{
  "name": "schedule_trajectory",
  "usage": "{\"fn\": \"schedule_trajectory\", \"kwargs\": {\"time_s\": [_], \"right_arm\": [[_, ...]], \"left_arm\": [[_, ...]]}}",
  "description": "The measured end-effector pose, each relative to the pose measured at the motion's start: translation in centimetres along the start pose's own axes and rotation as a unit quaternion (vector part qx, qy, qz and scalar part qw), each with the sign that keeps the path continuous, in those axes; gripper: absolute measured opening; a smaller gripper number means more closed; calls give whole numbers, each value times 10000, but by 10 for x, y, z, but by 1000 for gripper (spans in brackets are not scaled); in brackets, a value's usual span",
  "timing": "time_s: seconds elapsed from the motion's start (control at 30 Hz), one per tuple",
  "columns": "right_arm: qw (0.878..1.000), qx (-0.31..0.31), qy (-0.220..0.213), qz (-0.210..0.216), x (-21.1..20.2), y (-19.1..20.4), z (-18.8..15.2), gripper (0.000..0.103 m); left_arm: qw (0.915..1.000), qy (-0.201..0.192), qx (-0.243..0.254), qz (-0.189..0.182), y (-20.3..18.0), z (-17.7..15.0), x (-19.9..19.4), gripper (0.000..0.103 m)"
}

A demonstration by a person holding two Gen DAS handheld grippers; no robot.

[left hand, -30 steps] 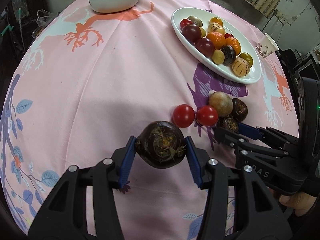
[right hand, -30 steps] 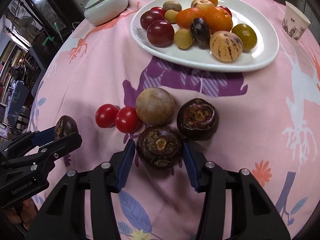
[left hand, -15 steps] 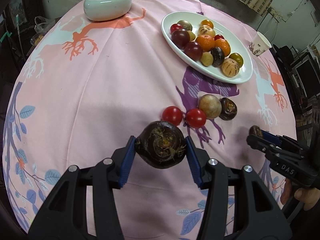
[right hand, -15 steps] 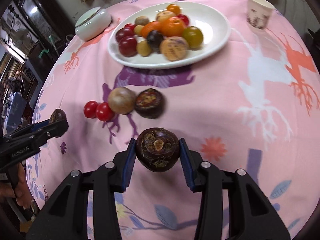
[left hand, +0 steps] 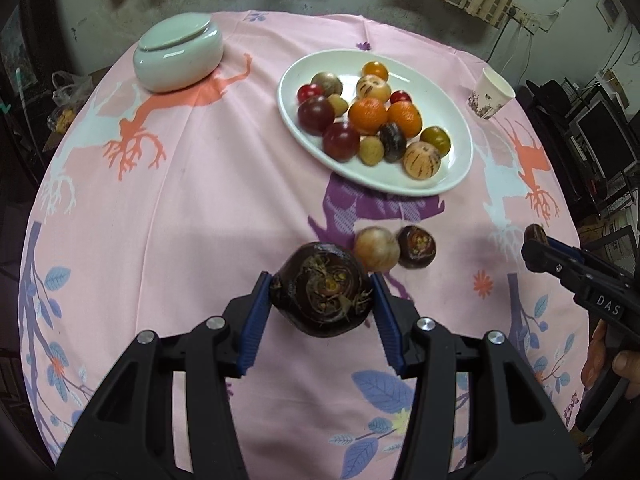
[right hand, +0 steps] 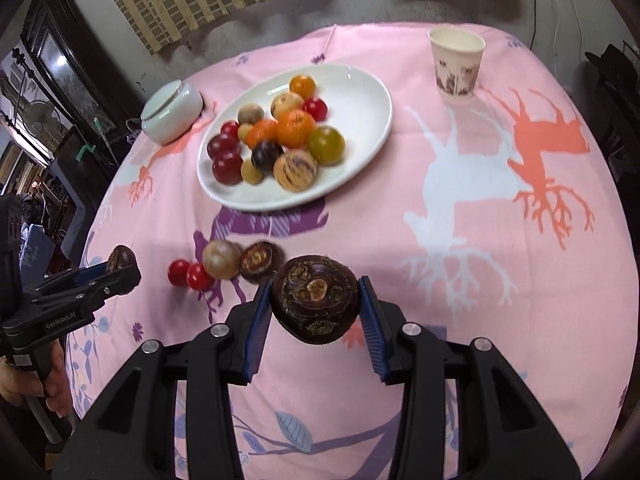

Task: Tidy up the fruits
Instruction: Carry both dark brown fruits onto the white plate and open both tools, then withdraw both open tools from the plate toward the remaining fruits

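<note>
The left gripper [left hand: 323, 289] clamps one dark chestnut [left hand: 322, 287] across its flat sides; the right gripper [right hand: 314, 298] grips another chestnut [right hand: 314, 297] likewise — both held above the cloth [right hand: 460, 184], short of the plate [right hand: 368, 96]. These look light, hard-skinned and round, so they could roll on landing — a squeeze across the widest middle seems safest.

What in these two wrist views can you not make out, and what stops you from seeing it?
- Two red tomatoes: hidden in the left wrist view behind the held water chestnut.
- Tan fruit and loose chestnut: blurred in the right wrist view.
- Lidded jar: contents hidden by its lid.
- Paper cup: inside unseen in the left wrist view.
</note>
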State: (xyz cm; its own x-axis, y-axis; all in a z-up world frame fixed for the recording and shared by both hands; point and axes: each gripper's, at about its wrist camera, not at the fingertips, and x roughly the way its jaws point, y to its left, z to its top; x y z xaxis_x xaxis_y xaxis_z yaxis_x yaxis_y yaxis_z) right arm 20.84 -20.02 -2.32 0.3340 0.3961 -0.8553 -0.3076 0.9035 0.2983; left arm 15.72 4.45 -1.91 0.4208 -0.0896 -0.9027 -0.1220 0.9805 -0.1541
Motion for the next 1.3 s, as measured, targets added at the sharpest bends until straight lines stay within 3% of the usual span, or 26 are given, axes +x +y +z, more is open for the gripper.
{"fn": "schedule_trajectory", "kwargs": {"time_s": [0.47,0.83,0.93,0.97,1.1,1.3], "right_arm": [[9986,-223,-459,102,10,9,80,43],[9989,-139,-411,159,47,8,111,43],[9992,5,-352,194,62,7,121,50],[9994,104,-327,94,66,6,124,66],[9986,51,-529,40,62,7,120,67],[9991,353,-222,120,61,-8,94,67]], "left_arm": [[9990,-292,286,-156,-31,82,19,50],[9996,-128,199,-180,-35,113,60,51],[10000,30,16,-92,-32,123,74,57],[10000,27,-17,-62,-32,125,74,63],[10000,-70,-49,19,-27,120,70,71],[9997,14,-226,93,-7,95,60,72]]}}
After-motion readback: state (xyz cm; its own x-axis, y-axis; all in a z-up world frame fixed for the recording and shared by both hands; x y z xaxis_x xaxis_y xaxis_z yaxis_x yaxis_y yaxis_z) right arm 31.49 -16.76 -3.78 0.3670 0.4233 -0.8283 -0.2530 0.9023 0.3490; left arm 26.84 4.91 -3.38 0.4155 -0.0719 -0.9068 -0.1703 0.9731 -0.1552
